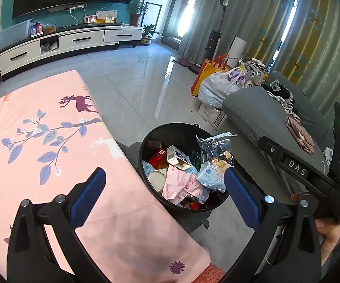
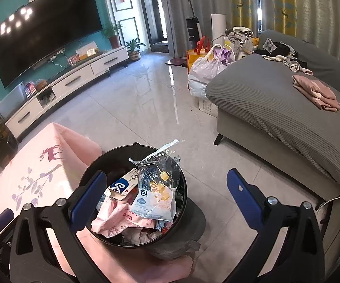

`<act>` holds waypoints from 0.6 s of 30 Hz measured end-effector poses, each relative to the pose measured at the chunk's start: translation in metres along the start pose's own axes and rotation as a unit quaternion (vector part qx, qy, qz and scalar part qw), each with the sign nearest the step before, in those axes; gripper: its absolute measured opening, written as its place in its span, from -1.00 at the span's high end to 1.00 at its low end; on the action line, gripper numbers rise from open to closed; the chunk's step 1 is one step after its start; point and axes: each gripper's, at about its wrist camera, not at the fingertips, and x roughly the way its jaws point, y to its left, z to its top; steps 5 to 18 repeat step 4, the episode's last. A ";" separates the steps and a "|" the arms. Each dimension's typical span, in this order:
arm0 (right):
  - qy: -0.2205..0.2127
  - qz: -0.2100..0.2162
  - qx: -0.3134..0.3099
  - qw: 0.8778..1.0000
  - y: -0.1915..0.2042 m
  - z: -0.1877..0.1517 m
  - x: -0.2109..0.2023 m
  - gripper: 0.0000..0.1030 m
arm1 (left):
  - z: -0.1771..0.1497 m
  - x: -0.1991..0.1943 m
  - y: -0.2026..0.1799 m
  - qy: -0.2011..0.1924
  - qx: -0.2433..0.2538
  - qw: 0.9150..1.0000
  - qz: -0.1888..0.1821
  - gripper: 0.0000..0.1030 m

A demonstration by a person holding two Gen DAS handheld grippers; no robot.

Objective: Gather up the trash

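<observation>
Both claws released and empty; trash bin [image 2: 132, 198] lies at eleven o'clock, nearer right gripper [image 2: 166, 193] than left gripper [image 1: 165, 191].

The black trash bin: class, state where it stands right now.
In both wrist views the black trash bin stands on the tiled floor, full of wrappers, right beside the pink-covered table and across from the grey sofa.

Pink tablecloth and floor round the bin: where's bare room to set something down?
The pink deer-print tablecloth is bare from its far edge to the left tongs. The grey tiled floor lies open between the white TV cabinet and the grey sofa. Crowded: the round black bin, heaped with wrappers, and the bags at the sofa's end.
</observation>
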 end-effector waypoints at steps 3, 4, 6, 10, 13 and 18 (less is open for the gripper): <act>0.000 -0.001 0.000 1.000 -0.001 -0.001 -0.002 -0.94 | -0.001 0.000 0.002 0.000 -0.005 1.000 0.001 -0.94; 0.000 -0.001 0.000 1.000 0.000 0.000 -0.001 -0.94 | -0.001 -0.001 0.002 0.000 -0.006 1.000 0.001 -0.94; 0.000 -0.001 0.000 1.000 0.000 0.000 -0.001 -0.94 | -0.001 -0.001 0.002 0.000 -0.006 1.000 0.001 -0.94; 0.000 -0.001 0.000 1.000 0.000 0.000 -0.001 -0.94 | -0.001 -0.001 0.002 0.000 -0.006 1.000 0.001 -0.94; 0.000 -0.001 0.000 1.000 0.000 0.000 -0.001 -0.94 | -0.001 -0.001 0.002 0.000 -0.006 1.000 0.001 -0.94; 0.000 -0.001 0.000 1.000 0.000 0.000 -0.001 -0.94 | -0.001 -0.001 0.002 0.000 -0.006 1.000 0.001 -0.94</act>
